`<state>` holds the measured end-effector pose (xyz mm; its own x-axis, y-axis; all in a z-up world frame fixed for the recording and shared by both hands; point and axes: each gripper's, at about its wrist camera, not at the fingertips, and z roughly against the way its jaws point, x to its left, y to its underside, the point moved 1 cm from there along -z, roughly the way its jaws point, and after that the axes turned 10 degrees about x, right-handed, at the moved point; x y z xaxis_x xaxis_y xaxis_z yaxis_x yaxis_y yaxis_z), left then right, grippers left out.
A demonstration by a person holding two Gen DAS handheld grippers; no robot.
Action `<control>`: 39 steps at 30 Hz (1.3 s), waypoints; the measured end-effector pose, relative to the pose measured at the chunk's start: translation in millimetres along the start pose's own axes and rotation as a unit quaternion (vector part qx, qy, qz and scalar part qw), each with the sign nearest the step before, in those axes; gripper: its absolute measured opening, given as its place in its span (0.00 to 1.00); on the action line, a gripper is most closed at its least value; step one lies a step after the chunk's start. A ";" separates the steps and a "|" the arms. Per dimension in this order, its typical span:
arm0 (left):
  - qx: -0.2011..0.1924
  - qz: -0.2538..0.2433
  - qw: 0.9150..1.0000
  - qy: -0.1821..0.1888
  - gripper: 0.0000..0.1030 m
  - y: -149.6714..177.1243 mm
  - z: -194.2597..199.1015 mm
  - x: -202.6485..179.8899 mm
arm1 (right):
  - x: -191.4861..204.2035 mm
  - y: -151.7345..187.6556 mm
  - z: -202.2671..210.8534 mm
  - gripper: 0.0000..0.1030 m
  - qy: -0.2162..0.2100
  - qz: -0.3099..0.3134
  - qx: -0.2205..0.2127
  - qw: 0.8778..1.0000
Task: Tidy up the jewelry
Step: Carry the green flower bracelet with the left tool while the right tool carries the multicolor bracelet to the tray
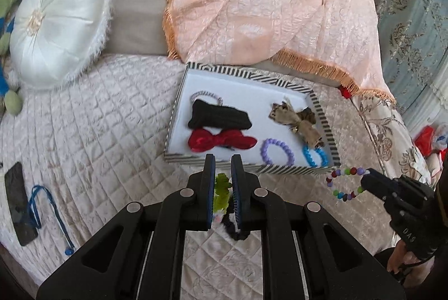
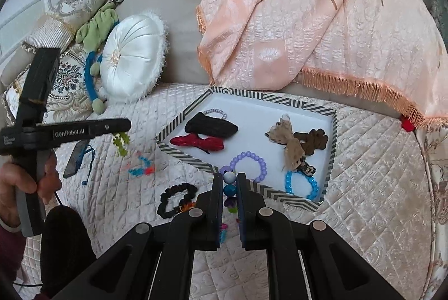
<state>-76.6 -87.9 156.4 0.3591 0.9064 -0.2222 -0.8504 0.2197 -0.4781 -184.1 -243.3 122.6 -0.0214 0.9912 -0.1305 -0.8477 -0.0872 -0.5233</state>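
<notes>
Your left hand-held gripper [image 1: 222,160] is closed on a green fuzzy hair tie [image 1: 222,192], held up over the quilted bed [image 1: 98,118]. Your right hand-held gripper [image 2: 230,177] pinches a colorful bead bracelet [image 2: 229,189] just beside the striped tray [image 2: 277,195] of bows and bracelets.

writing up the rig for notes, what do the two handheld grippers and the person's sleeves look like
Both the left gripper and right gripper are matte black plastic with flat parallel fingers, blue ribbed pads, and silver round pivot pins. The left one's side reads "GenRobot.AI" in white, above a grey handle with a thin black cable. The right one's body shows "DAS". A dark maroon sleeve covers the left wrist.
</notes>
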 end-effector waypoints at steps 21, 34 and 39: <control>0.004 -0.050 0.998 -0.027 0.10 -46.0 -41.8 -46.2 | -33.0 -19.6 -29.0 0.08 0.009 -0.026 0.011 1.000; 0.016 -0.058 0.998 -0.019 0.10 -92.4 -83.7 -63.7 | -47.3 -54.8 -58.3 0.08 0.006 -0.033 0.010 0.999; 0.016 -0.059 0.998 -0.015 0.10 -112.5 -98.3 -69.8 | -49.0 -66.9 -77.7 0.08 0.000 -0.031 0.017 0.999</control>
<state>31.8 -211.3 142.1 0.4468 0.8835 -0.1406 -0.8143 0.3366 -0.4729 -85.2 -293.8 98.6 0.0317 0.9945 -0.0999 -0.8646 -0.0228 -0.5019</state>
